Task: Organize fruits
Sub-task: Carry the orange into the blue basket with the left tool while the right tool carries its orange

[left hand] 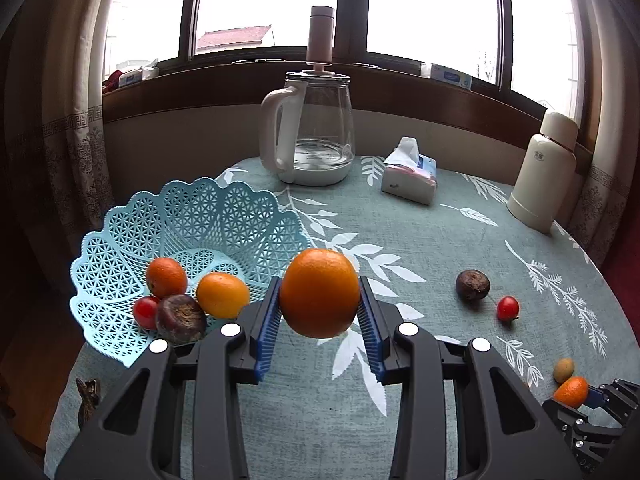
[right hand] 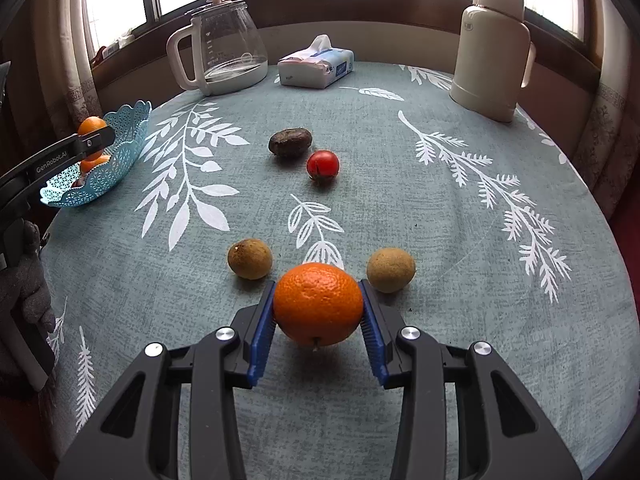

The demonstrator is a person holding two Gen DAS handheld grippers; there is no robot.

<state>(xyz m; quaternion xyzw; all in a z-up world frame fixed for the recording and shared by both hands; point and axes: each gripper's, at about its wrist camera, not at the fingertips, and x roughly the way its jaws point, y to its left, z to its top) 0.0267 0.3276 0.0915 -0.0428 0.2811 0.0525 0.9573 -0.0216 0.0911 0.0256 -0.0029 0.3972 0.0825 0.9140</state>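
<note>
Transfer step: left tool [left hand: 320,304] grasps an orange [left hand: 319,293] right of the basket [left hand: 120,240]; right tool [right hand: 319,312] grasps a second orange [right hand: 318,303] (near table [right hand: 440,220] edge). Next: carry left, release over basket.

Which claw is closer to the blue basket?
Left. The left claw holds an orange beside the basket rim. The right claw grips another orange far across the table, near two brown fruits.

basket [left hand: 120,240]: perforated plastic | kettle [left hand: 320,120]: clear glass | tablecloth [right hand: 400,200]: matt cloth
</note>
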